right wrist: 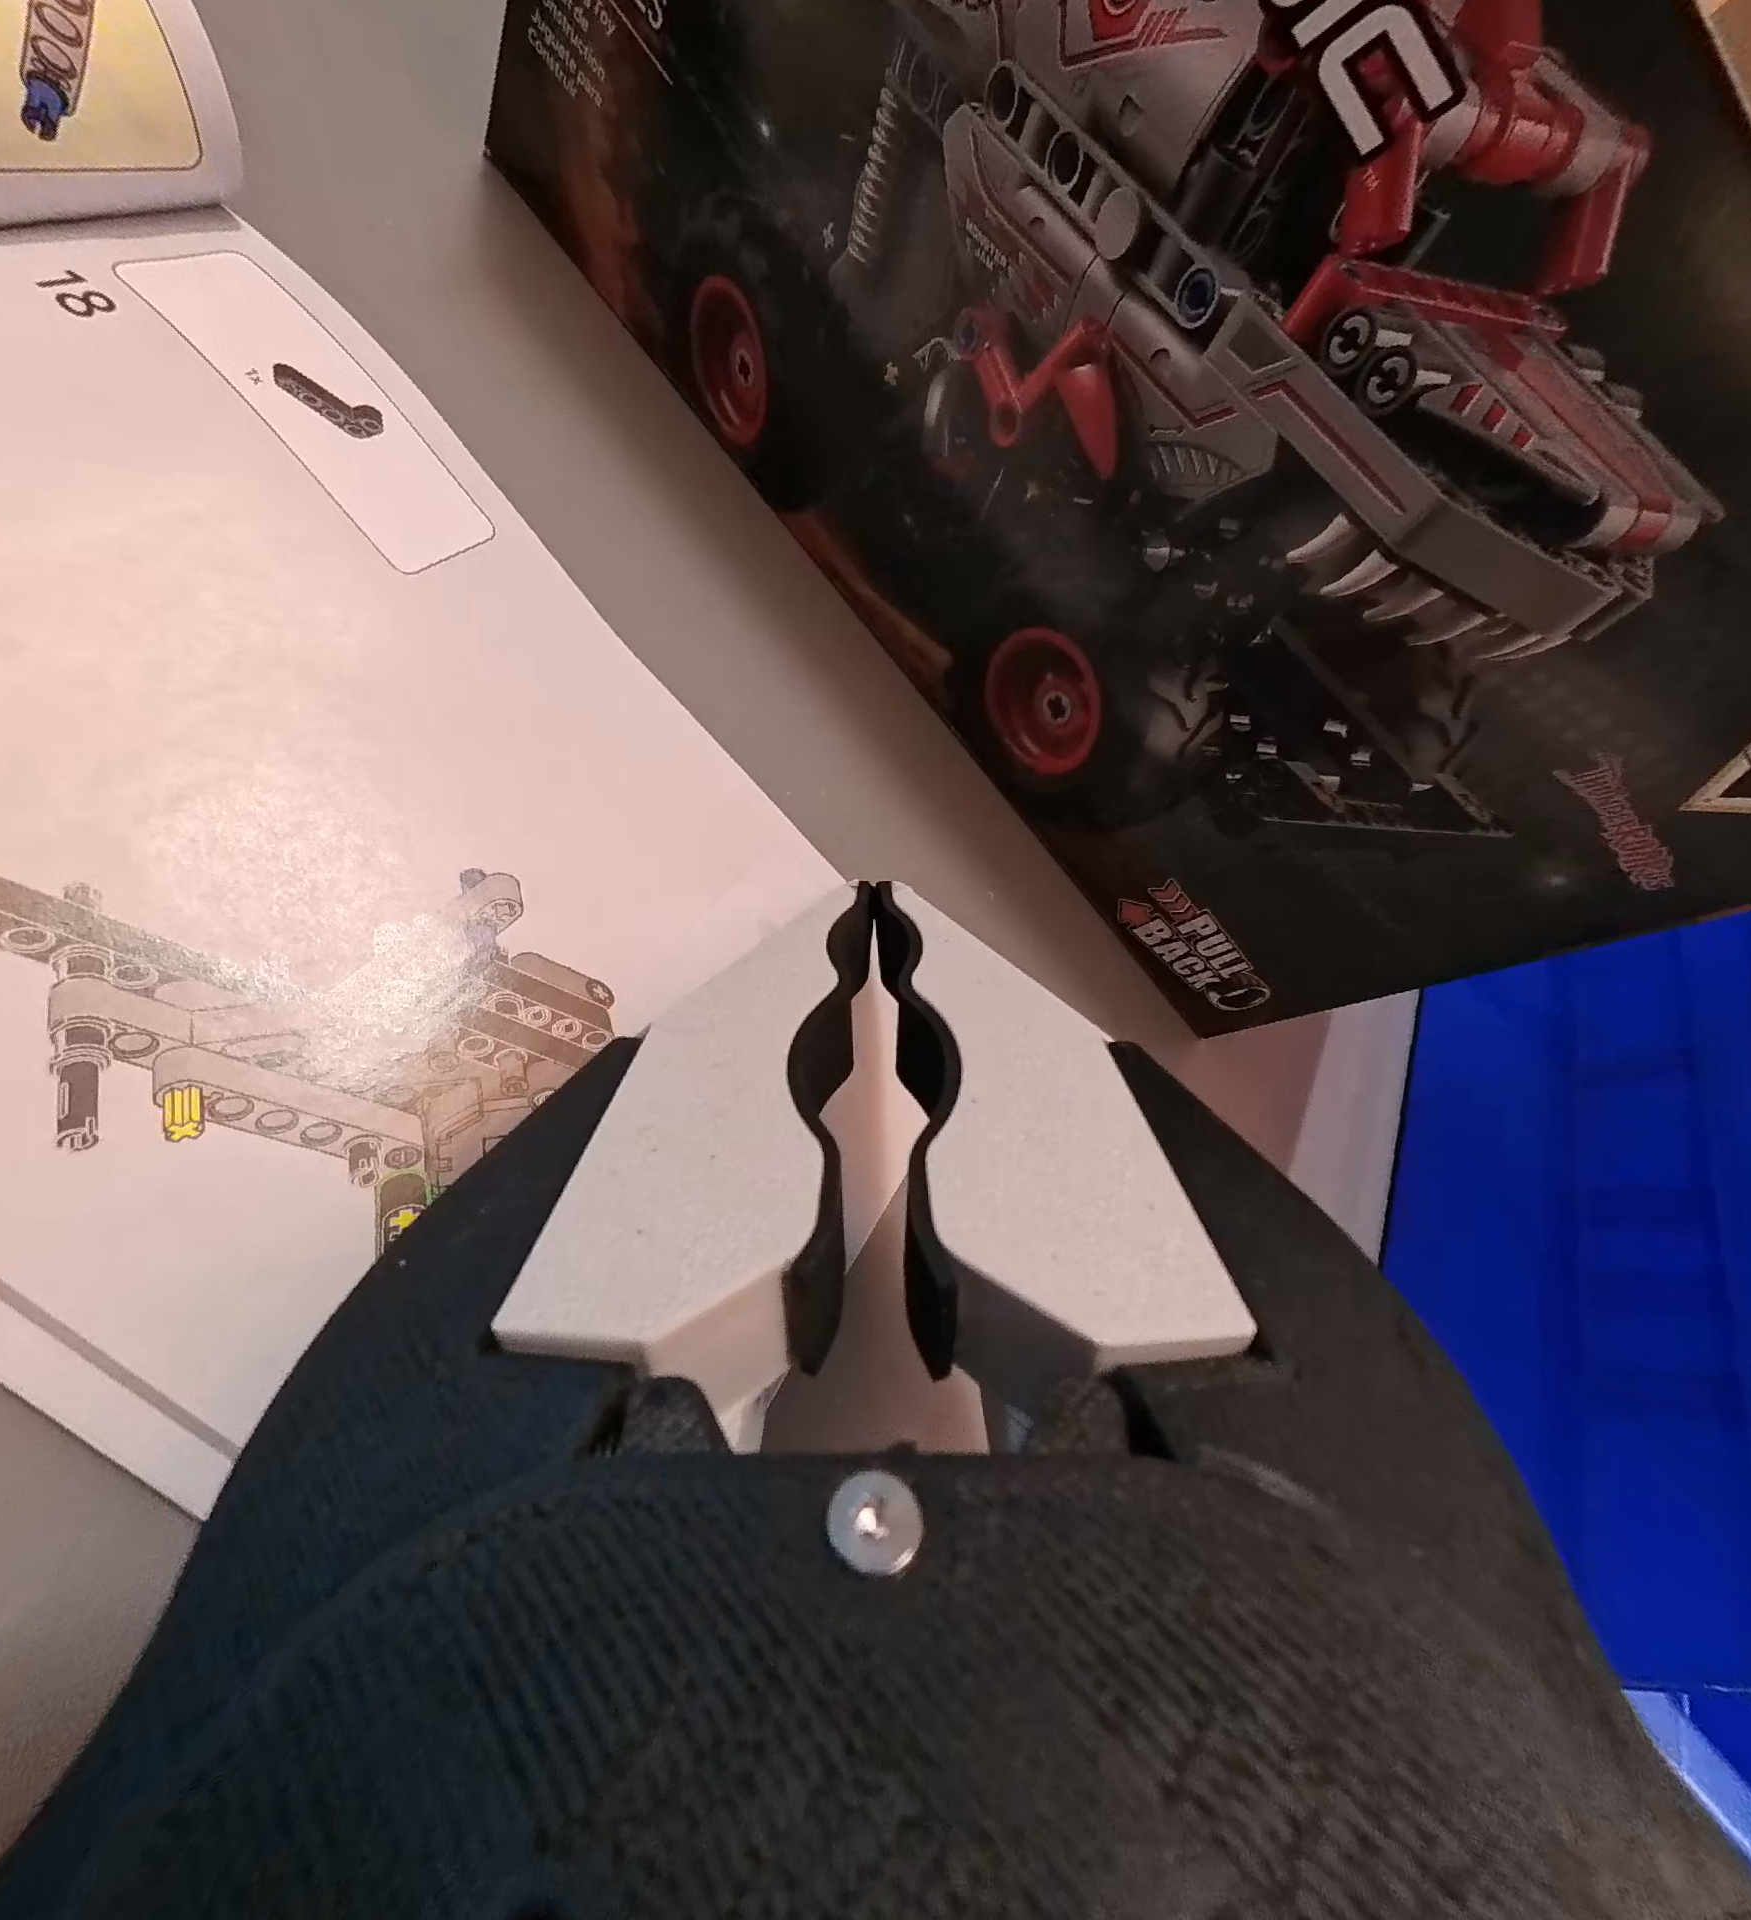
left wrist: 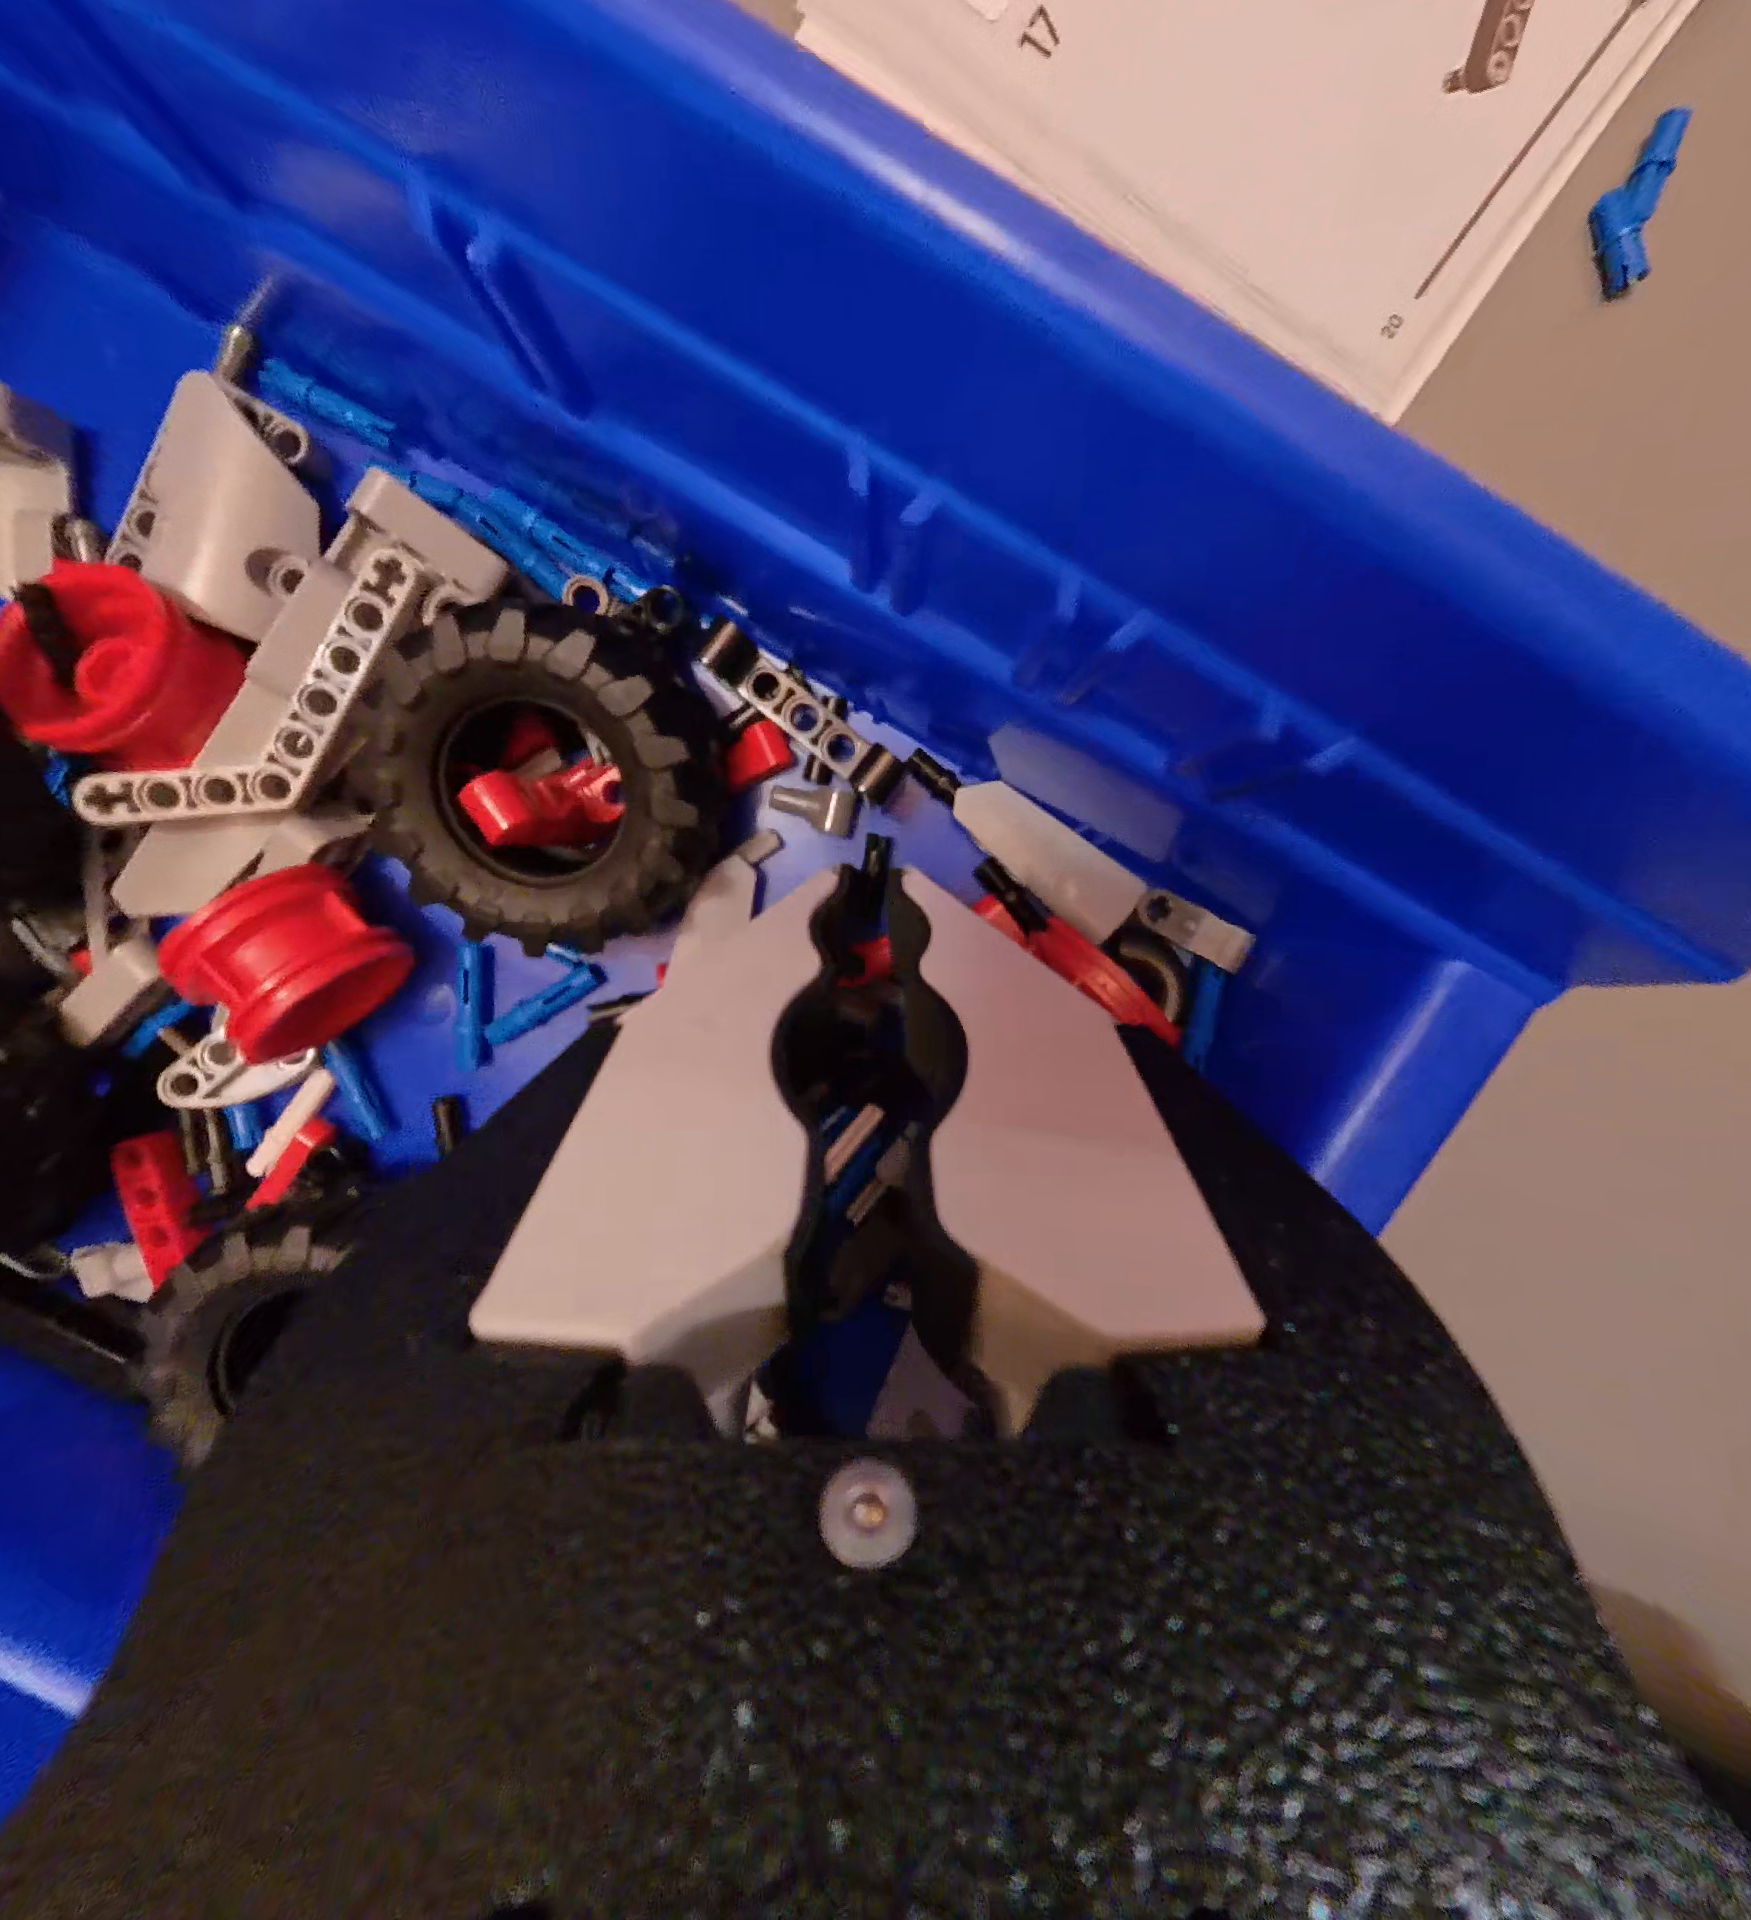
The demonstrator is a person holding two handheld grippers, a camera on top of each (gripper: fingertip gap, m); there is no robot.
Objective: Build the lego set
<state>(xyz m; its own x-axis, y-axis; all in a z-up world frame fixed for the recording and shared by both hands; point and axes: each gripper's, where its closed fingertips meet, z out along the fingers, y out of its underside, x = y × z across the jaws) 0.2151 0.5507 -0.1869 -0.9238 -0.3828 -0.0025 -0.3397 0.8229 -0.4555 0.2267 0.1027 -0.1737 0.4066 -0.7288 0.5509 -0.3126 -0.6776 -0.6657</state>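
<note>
My left gripper (left wrist: 869, 883) reaches into a blue bin (left wrist: 954, 416) of loose Lego parts. Its jaws are shut on a small black pin (left wrist: 873, 857) that sticks out past the tips. Next to it lie a black tyre (left wrist: 549, 769), a red wheel hub (left wrist: 279, 956), a grey angled beam (left wrist: 331, 686) and several blue pins. My right gripper (right wrist: 871, 899) is shut and empty. It hovers over the grey table at the edge of the open instruction booklet (right wrist: 331, 727).
The Lego set's box (right wrist: 1214, 416) stands on the table just beyond the right gripper, with the blue bin (right wrist: 1629, 1299) to its right. In the left wrist view the booklet (left wrist: 1214, 156) lies behind the bin, and a small blue connector (left wrist: 1635, 203) lies on the table. The tips of one gripper are about 45 cm away from the tips of the other. The right gripper is farther from the red wheel hub (left wrist: 279, 956), some 50 cm, than the left, some 10 cm.
</note>
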